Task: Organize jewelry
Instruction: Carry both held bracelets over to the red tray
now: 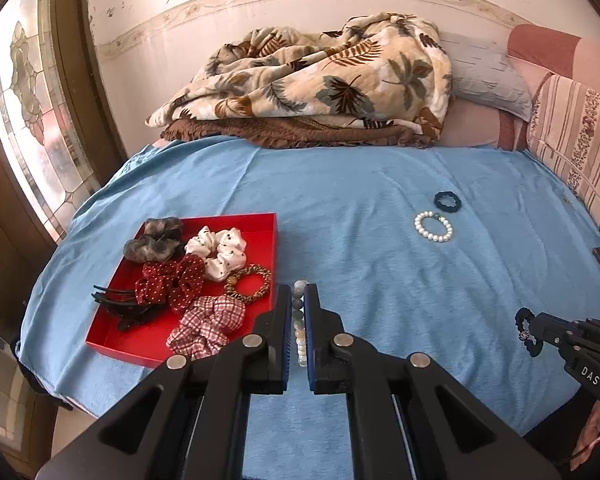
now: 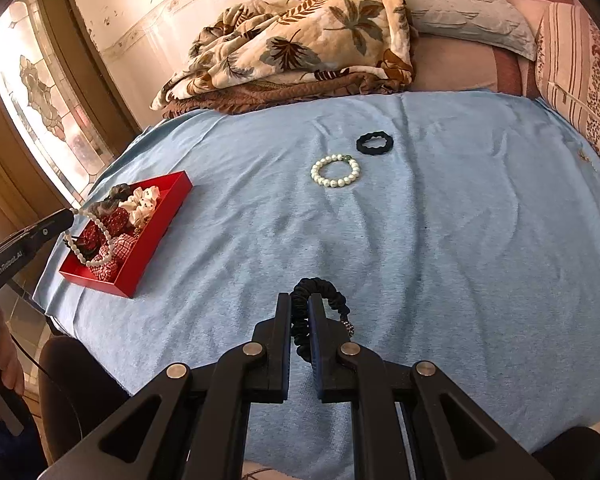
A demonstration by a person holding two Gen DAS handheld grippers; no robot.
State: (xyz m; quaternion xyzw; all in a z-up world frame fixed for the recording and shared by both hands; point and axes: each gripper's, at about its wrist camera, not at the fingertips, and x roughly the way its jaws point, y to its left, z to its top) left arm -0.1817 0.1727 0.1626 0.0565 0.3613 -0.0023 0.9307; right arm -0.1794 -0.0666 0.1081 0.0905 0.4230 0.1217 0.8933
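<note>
On a bed draped in a blue sheet (image 1: pixel 380 240), the left gripper (image 1: pixel 299 292) is clamping a pale beaded bracelet (image 1: pixel 299 320) beside the red tray (image 1: pixel 260 224) of scrunchies, while the right gripper (image 2: pixel 299 304) is pinching a black coiled hair tie (image 2: pixel 320 286). A pearl bracelet (image 2: pixel 335 171) and a dark scrunchie (image 2: pixel 373 144) are lying just beside each other mid-sheet.

Blue sheet (image 2: pixel 440 240) open across centre and right. Obstacles: red tray (image 1: pixel 260 222) at left, packed with scrunchies; pearl bracelet (image 2: pixel 335 171) just beside dark hair tie (image 2: pixel 376 144) mid-bed; bunched blanket (image 1: pixel 320 84) blocks far edge.
</note>
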